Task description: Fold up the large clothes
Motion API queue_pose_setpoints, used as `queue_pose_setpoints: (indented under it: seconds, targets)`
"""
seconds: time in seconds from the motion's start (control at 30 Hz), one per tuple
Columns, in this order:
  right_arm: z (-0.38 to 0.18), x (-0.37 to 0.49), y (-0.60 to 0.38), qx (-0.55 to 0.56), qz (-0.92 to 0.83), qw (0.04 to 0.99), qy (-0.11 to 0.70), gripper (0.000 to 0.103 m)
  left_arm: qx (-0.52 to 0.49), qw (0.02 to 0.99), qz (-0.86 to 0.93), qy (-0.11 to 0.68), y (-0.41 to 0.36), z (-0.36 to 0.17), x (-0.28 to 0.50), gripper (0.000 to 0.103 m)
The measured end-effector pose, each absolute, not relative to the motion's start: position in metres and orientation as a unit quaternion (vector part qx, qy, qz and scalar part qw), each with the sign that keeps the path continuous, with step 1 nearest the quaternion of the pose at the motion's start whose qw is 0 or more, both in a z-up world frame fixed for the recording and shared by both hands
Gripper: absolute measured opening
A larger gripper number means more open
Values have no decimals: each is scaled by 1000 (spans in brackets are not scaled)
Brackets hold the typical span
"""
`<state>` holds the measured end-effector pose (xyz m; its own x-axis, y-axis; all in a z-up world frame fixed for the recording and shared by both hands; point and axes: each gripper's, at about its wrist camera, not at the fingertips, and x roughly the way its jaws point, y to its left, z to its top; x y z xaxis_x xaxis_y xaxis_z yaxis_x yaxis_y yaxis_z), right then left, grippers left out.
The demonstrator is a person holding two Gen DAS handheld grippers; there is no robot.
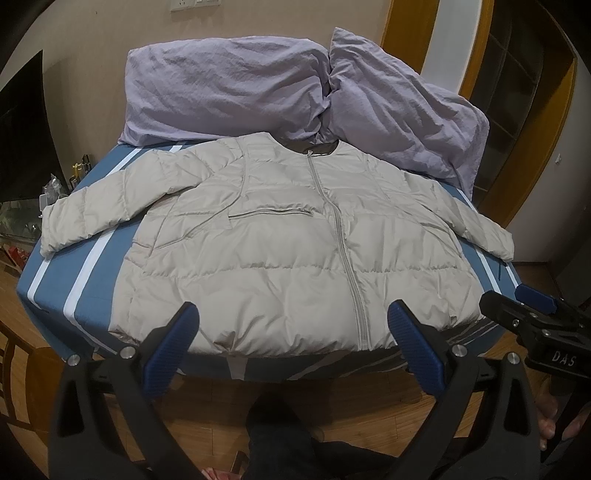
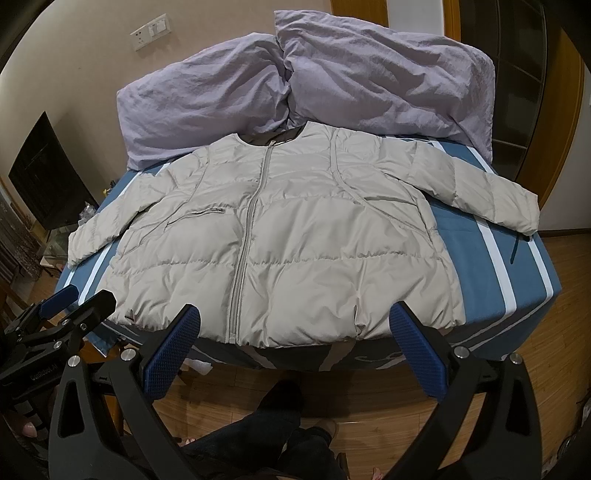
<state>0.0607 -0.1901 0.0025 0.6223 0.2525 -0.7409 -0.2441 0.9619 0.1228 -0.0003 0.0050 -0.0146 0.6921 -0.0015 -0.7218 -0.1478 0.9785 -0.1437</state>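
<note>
Blue bed cover point(image 1: 85, 273) with white stripes, spread over the whole bed, above a wooden floor point(image 2: 554, 332). At the far end, two crumpled lilac pillows point(image 1: 221, 85), leaning against the beige wall and touching each other. The right pillow point(image 2: 388, 70) lying just behind the collar of the jacket, its lower edge touching the far shoulder area. Dark screen point(image 2: 48, 177) beside the bed on the left side, with small cluttered items below it, too blurred to name. Wall socket plate point(image 2: 149, 31) above the pillows.

Pale beige puffer jacket point(image 1: 280, 243) lying flat in the middle of the bed, front side up, zipper point(image 2: 247, 236) closed from hem to collar. Both sleeves stretched outward: left sleeve point(image 1: 92, 214) reaching the left edge of the bed, right sleeve point(image 2: 491, 199) reaching the right edge. Hem just at the near edge of the bed. Small zipped chest pocket point(image 1: 269, 213) left of the main zipper. Quilted surface lightly wrinkled, not folded anywhere.

Left gripper point(image 1: 291, 332) hovering before the hem, fingers spread wide, grasping nothing. Right gripper point(image 2: 293, 332) the same: released, apart from the cloth, near the hem.
</note>
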Motion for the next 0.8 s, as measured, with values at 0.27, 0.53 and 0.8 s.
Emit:
queue_pose_setpoints:
  seconds: [0.27,0.53,0.8]
  targets:
    - [-3,82,-193,18,136,897,421,102,-97,911,43,398,10,-16,27,101]
    - [-16,124,-224,49,99,894,434,102,-98,903,63,413,14,-23,57,101]
    - [-37,190,-296,114,15,878,465,102,-90,892,93,433,31,-39,101,101]
